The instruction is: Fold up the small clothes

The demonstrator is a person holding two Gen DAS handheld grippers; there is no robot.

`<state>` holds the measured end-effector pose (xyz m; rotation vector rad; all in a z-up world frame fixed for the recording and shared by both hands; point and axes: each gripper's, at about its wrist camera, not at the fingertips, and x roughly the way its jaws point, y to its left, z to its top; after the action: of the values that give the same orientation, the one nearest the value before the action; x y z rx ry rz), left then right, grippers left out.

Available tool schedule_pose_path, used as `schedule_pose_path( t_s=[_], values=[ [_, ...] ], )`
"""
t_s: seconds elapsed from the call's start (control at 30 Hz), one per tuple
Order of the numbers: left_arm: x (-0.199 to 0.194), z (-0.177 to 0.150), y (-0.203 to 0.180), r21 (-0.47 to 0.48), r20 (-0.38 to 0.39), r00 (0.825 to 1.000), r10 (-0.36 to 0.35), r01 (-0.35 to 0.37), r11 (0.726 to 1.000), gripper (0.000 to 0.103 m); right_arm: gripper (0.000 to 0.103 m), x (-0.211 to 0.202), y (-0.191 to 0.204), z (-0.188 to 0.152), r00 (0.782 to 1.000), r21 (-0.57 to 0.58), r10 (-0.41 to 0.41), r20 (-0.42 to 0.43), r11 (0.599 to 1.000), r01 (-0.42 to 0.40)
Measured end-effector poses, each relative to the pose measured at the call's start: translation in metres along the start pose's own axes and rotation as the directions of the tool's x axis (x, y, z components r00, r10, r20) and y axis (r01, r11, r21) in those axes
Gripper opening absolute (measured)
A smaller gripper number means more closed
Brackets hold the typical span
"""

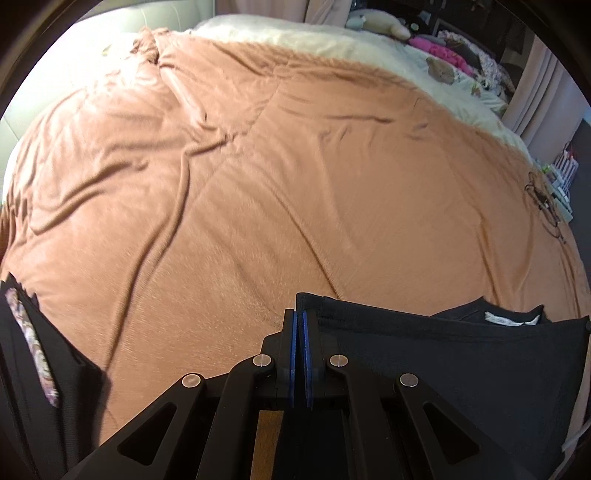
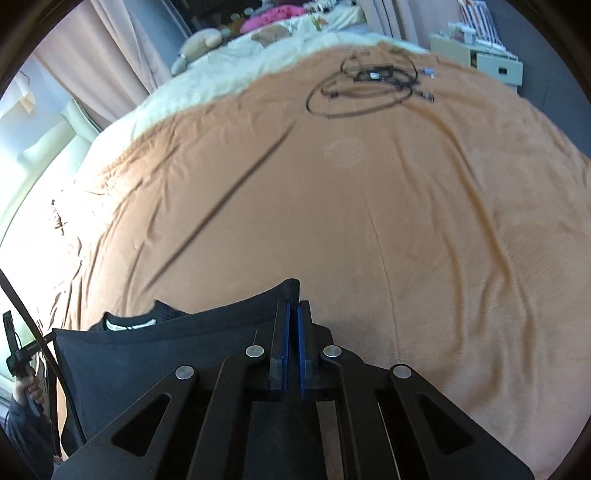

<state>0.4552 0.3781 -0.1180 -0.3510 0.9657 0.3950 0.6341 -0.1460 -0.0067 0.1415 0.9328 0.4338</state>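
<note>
A black garment (image 1: 461, 362) with a white neck label hangs stretched between my two grippers above the orange bedspread (image 1: 277, 184). My left gripper (image 1: 299, 317) is shut on its left top corner. In the right wrist view the same garment (image 2: 155, 354) spreads to the left, and my right gripper (image 2: 293, 310) is shut on its right top corner. The lower part of the garment is hidden below both grippers.
A coil of black cables (image 2: 369, 88) lies on the far right of the bedspread (image 2: 369, 221). A cream blanket (image 1: 332, 40), a plush toy (image 1: 384, 22) and pink clothes (image 1: 443, 51) lie at the far end. Boxes (image 2: 480, 55) stand beside the bed.
</note>
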Motion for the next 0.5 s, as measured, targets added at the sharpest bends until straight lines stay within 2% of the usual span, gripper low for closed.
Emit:
schedule_pose_path(
  t_s=[0.23,0.33,0.5],
  values=[
    [-0.033,0.012,0.000,0.003,0.067,0.998,0.007,-0.008,1.000,0.003,0.000,-0.030,0.012,-0.007,0.998,-0.007,-0.009,0.069,1.000,0.010],
    [-0.030,0.019,-0.001,0.002,0.071,0.997,0.011,-0.011,1.000,0.003,0.000,-0.030,0.015,-0.004,0.997,-0.008,-0.030,0.073,1.000,0.030],
    [-0.004,0.029,-0.009,0.014,0.042,0.999,0.031,-0.032,0.999,0.003,0.000,-0.004,0.018,0.005,0.997,-0.010,-0.068,0.039,0.998,0.069]
  ],
)
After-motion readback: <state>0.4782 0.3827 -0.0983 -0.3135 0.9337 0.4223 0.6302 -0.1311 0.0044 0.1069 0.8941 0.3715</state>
